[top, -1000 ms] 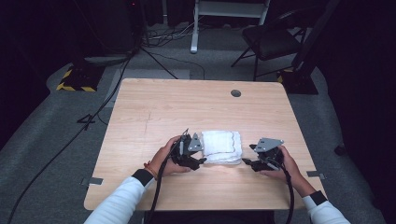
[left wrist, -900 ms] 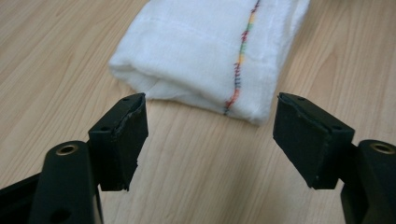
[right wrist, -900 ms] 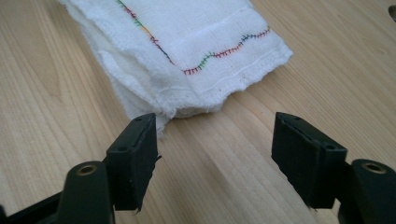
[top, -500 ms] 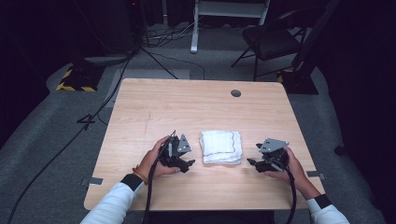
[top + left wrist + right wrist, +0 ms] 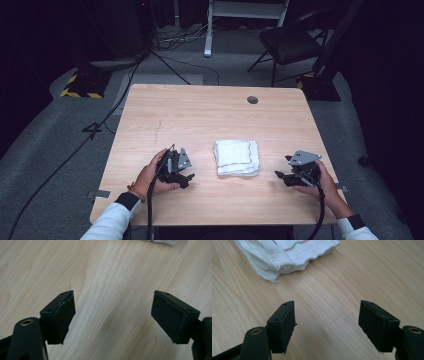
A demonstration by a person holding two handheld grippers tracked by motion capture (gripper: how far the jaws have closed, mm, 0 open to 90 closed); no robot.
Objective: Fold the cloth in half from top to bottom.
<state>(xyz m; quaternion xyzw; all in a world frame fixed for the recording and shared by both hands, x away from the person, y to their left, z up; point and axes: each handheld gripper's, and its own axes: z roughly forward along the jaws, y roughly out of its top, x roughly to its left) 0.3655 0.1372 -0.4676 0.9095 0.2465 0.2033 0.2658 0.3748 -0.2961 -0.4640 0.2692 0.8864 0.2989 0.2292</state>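
At table centre, folded cloth [image 5: 236,157] lies free; our left gripper [image 5: 184,173] at nine o'clock, right gripper [image 5: 284,176] at three, both agape, empty, jaws just widened. Fold seemingly finished; next, withdraw.

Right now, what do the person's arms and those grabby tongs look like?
Each hand holds black tongs: left tongs, right tongs. Each has a grey three-cornered plate on top, a trailing black cable and flat black pads. The sleeves are white with dark cuffs.
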